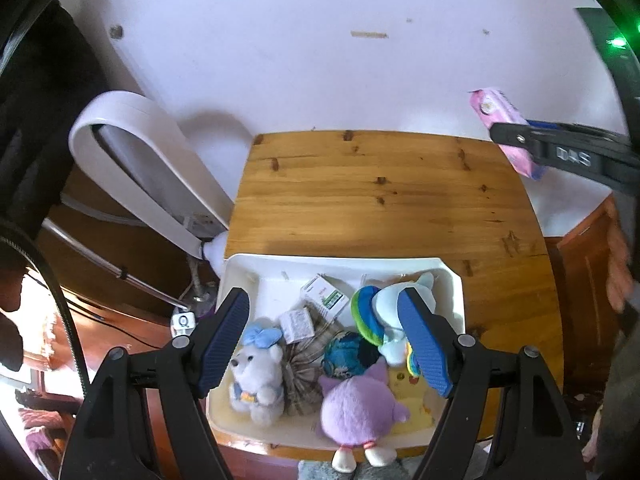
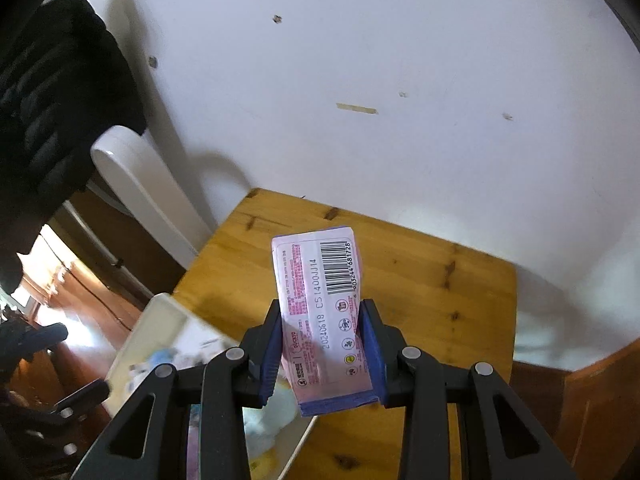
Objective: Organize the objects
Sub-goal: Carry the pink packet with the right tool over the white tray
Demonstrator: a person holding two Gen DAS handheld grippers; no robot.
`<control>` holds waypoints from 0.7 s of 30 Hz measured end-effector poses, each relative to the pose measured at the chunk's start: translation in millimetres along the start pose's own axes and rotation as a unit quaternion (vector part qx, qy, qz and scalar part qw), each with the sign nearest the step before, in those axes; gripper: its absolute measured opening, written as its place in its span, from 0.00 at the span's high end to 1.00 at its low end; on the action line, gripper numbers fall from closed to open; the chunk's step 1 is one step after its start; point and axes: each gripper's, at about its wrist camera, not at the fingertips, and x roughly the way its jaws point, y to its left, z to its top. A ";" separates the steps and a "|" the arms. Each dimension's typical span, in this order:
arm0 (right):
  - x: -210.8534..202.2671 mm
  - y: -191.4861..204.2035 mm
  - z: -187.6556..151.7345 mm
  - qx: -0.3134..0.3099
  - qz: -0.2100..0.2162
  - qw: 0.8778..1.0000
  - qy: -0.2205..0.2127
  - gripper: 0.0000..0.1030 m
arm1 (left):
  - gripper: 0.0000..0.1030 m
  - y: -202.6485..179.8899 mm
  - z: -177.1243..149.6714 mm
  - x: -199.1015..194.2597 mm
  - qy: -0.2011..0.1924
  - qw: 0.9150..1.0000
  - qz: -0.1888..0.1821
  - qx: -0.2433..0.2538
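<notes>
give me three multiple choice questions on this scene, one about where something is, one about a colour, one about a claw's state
1. Where are the plush toys?
A. in the white bin
B. on the bare wooden table
C. on the floor

2. What colour is the packet in the right claw?
A. green
B. pink
C. black

3. How is the left claw?
A. shut on a plush toy
B. shut on the packet
C. open, holding nothing

Answers:
1 A, the purple plush and white bear lie inside the bin.
2 B, its wrapper is pink with a barcode.
3 C, its pads stand apart above the bin with nothing between them.
</notes>
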 end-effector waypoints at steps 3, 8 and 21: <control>-29.1 15.2 -13.6 0.014 0.024 1.000 -0.004 0.64 | 0.23 3.3 -7.0 -15.1 -0.011 1.000 0.009 -0.005; -56.1 36.0 -31.1 0.026 0.049 0.998 -0.008 0.64 | 0.23 5.5 -17.1 -37.6 -0.025 0.999 0.021 -0.018; -83.3 79.5 -71.5 0.048 0.072 0.996 0.016 0.63 | 0.23 19.0 -28.6 -54.2 -0.025 0.999 0.028 -0.039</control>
